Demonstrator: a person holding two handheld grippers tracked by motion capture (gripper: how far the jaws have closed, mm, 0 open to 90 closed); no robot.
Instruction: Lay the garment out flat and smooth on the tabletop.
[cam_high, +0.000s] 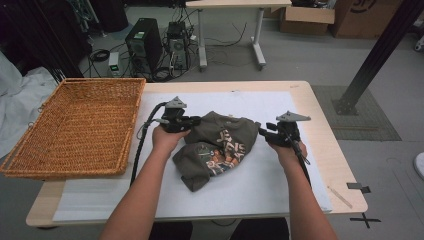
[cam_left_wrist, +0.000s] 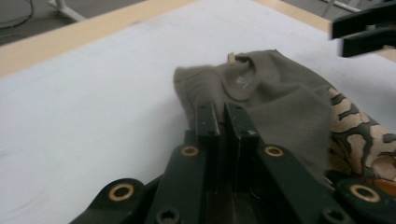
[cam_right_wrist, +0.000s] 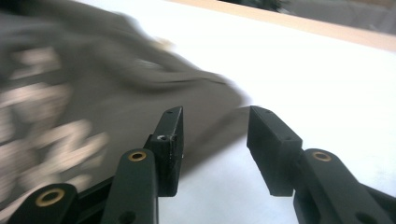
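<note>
**Gathering the shirt by both edges**

The olive printed t-shirt (cam_high: 220, 147) lies crumpled mid-surface on the white mat (cam_high: 280, 185), right of the wicker basket (cam_high: 75, 127). The left claw (cam_left_wrist: 220, 122) is clenched on the shirt's edge near the collar. The right claw (cam_right_wrist: 215, 140) stands released at the opposite edge, with no cloth between the jaws, though that view is blurred. Next, seat its jaws over the hem before clamping, so both edges lift evenly.

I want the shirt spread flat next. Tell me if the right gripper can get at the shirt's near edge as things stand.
Probably yes. The right gripper has its jaws open, nothing between them, right beside the olive shirt on the white mat. Nothing lies in between. The left gripper pinches the far side.
</note>
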